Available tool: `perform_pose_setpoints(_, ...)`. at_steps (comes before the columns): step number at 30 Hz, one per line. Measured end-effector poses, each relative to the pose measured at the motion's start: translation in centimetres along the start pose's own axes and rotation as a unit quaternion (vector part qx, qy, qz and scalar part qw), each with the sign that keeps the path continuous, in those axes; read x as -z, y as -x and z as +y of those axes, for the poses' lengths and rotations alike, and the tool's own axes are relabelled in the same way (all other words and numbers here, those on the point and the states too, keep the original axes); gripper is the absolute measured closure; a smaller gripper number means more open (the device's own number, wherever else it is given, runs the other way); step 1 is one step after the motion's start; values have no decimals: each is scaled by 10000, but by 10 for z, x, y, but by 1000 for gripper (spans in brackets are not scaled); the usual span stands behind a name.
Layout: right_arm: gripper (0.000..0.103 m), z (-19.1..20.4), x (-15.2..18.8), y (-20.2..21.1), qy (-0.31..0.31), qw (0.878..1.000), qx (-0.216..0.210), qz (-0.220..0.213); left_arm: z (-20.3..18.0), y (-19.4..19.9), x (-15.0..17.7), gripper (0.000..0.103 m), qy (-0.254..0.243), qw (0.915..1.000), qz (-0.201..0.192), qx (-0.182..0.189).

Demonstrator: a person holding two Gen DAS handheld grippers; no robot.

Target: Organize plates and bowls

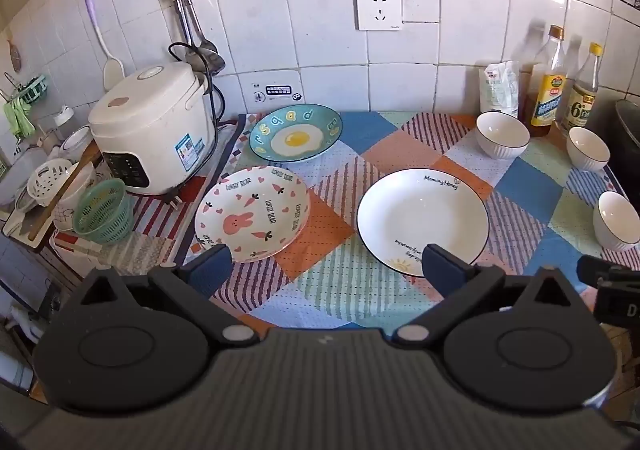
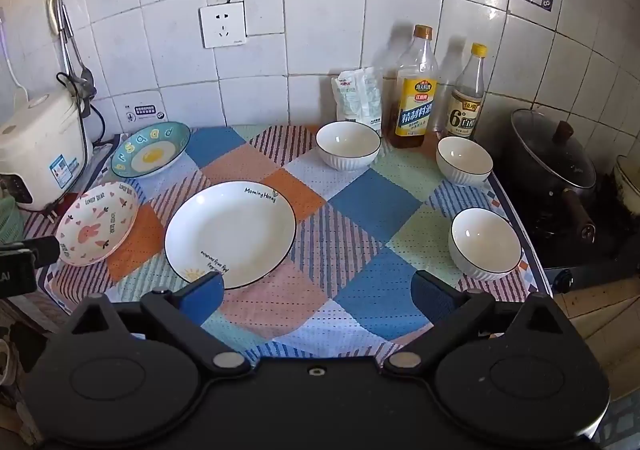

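Observation:
Three plates lie apart on the patchwork cloth: a big white plate [image 1: 422, 220] [image 2: 230, 232], a pink rabbit plate [image 1: 252, 214] [image 2: 98, 228] to its left, and a teal fried-egg plate [image 1: 296, 132] [image 2: 151, 154] at the back left. Three white ribbed bowls [image 2: 348, 144] [image 2: 464, 160] [image 2: 486, 244] stand along the right side. My left gripper [image 1: 326, 270] hangs open above the cloth's near edge, between the pink and white plates. My right gripper [image 2: 318, 290] is open too, between the white plate and the nearest bowl. Nothing is held.
A white rice cooker [image 1: 154, 130] and a green basket [image 1: 105, 210] stand at the left. Two bottles [image 2: 416, 90] [image 2: 466, 96] and a white bag [image 2: 358, 94] line the tiled back wall. A lidded black pot [image 2: 554, 158] sits on the stove at the right.

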State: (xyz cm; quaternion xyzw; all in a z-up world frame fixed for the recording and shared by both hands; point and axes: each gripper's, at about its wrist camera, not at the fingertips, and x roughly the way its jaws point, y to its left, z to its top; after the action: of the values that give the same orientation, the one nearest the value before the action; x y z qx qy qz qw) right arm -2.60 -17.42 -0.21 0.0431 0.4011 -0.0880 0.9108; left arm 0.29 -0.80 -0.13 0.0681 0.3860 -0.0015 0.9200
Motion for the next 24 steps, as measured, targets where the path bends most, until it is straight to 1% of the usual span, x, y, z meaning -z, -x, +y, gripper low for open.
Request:
perform_pose_setpoints(1,1,0,0,2,-15,10000,-19,-4,1,4,3,0,40,9999,-110,32)
perform_pose_setpoints(2,1,1,0,5,-27,10000,-44,-6,0,3,1,0,80,9999,-93,-13)
perform_pose_setpoints(3,1,6,0,0,79,9999,-28,104,0,2,0,1,116,9998,-116,-78)
perform_pose_setpoints(4,1,4,-1,-2,88,9998,-27,159,-1,3,5,1,56,9997,-190,-115)
perform_pose_setpoints(5,1,8,0,-4,101,9998,23,159,-2,1,5,1,42,9998,-150,-117)
perform_pose_setpoints(6,1,2,6,-2,56,10000,-27,38,2,1,5,1,50,9999,-121,-75)
perform_pose_setpoints(7,1,4,8,0,93,10000,22,18,6,1,12,1,64,9999,-126,-46)
perform_pose_setpoints(11,1,2,9,3,104,9999,-71,52,10,-1,18,1,72,9999,-100,70)
perform_pose_setpoints(15,1,4,12,1,213,9998,1,44,10,2,24,1,68,9997,-220,120)
perform_pose_setpoints(21,1,11,15,-3,344,9994,-38,66,7,7,30,1,-128,9988,-469,12)
perform_pose_setpoints(24,1,14,16,-3,399,9992,-64,49,9,9,33,1,-125,9981,-585,119)
